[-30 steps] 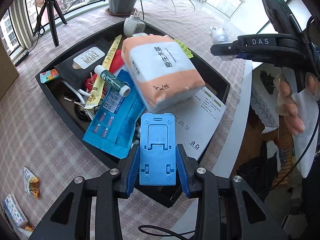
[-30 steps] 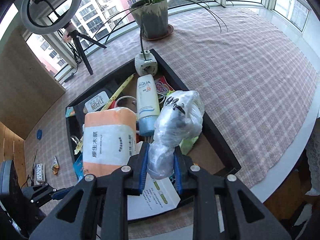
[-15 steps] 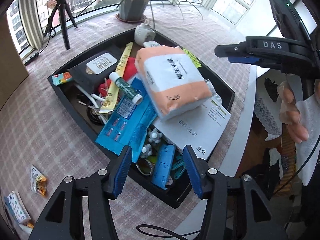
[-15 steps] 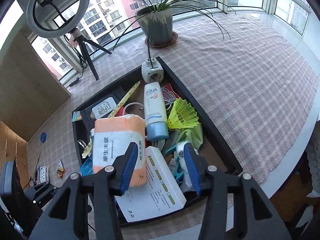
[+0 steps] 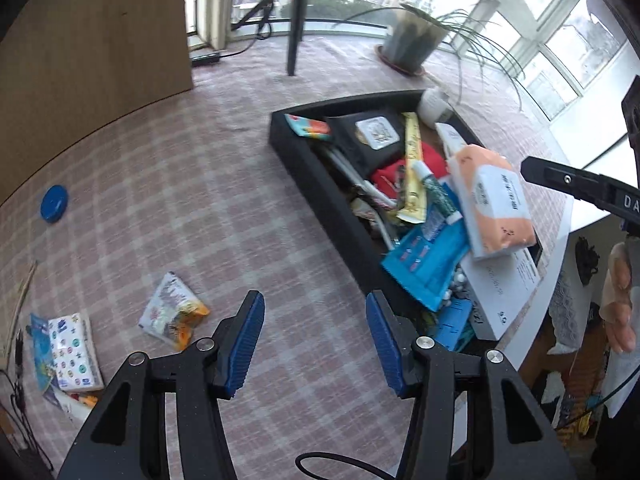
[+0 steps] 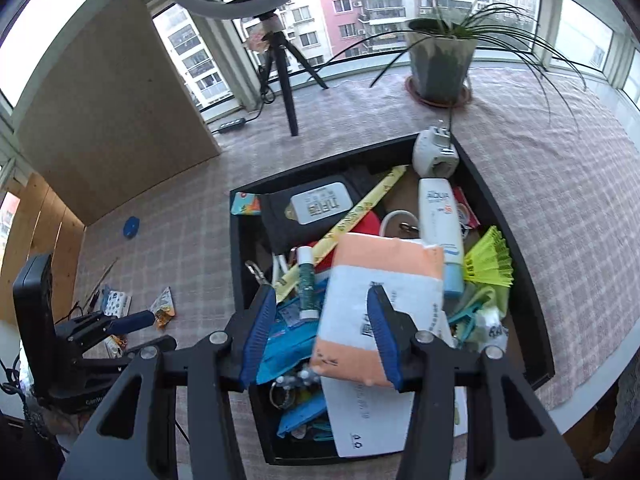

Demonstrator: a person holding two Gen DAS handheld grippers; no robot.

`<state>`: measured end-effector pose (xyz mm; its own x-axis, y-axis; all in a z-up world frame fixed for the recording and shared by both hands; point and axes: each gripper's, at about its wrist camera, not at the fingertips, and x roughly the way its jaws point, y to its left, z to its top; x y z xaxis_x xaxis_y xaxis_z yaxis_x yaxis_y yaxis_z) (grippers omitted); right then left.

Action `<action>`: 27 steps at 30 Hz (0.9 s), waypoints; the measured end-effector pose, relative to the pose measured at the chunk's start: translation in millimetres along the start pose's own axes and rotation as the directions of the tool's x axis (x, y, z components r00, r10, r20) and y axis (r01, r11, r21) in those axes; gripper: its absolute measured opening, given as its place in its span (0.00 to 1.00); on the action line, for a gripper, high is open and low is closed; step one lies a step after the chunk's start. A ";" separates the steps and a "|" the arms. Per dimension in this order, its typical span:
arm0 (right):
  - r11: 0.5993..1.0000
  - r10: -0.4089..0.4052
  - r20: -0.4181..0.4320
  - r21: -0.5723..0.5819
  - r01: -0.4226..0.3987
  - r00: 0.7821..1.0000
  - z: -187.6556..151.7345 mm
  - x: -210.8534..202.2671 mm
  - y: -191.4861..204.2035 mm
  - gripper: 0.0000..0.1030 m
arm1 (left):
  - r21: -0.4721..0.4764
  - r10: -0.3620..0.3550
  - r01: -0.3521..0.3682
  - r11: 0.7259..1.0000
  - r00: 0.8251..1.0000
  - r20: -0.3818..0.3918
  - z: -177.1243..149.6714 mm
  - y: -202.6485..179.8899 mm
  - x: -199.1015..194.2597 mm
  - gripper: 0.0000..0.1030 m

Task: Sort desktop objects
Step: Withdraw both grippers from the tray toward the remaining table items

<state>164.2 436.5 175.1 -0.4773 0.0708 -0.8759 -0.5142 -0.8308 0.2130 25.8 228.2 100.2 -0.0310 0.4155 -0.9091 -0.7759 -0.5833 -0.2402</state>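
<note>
My left gripper (image 5: 316, 340) is open and empty, hanging over the checked tablecloth just left of the black tray (image 5: 320, 184). A blue phone stand (image 5: 452, 324) lies at the tray's near corner beside a blue pouch (image 5: 424, 256). My right gripper (image 6: 320, 336) is also open and empty, above the tray (image 6: 500, 208), over an orange-and-white tissue pack (image 6: 384, 280). A clear-plastic-wrapped bundle (image 6: 494, 328) rests in the tray to its right, near a yellow shuttlecock (image 6: 490, 256) and a sunscreen tube (image 6: 438, 216).
On the cloth left of the tray lie a snack packet (image 5: 172, 316), a dotted tissue pack (image 5: 72, 352) and a blue lid (image 5: 54, 209). A potted plant (image 6: 440, 64) and a ring-light tripod (image 6: 280, 72) stand at the back. The table edge runs close on the right.
Both grippers opened: the blue phone stand and the plastic-wrapped bundle dropped into the tray. The left gripper then swung left over the cloth, and the right shifted left over the tissue pack.
</note>
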 end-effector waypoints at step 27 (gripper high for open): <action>0.902 0.112 -0.221 -0.387 -0.193 0.969 -21.0 118.0 202.3 0.56 | -0.339 0.237 -0.219 0.915 0.972 0.011 -55.7 167.4 -37.5 0.50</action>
<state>18.8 265.2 105.8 -0.3622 -0.1464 -0.9205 -0.0956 -0.9765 0.1930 -67.8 76.1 75.1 -0.2208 0.2734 -0.9362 -0.4892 -0.8615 -0.1362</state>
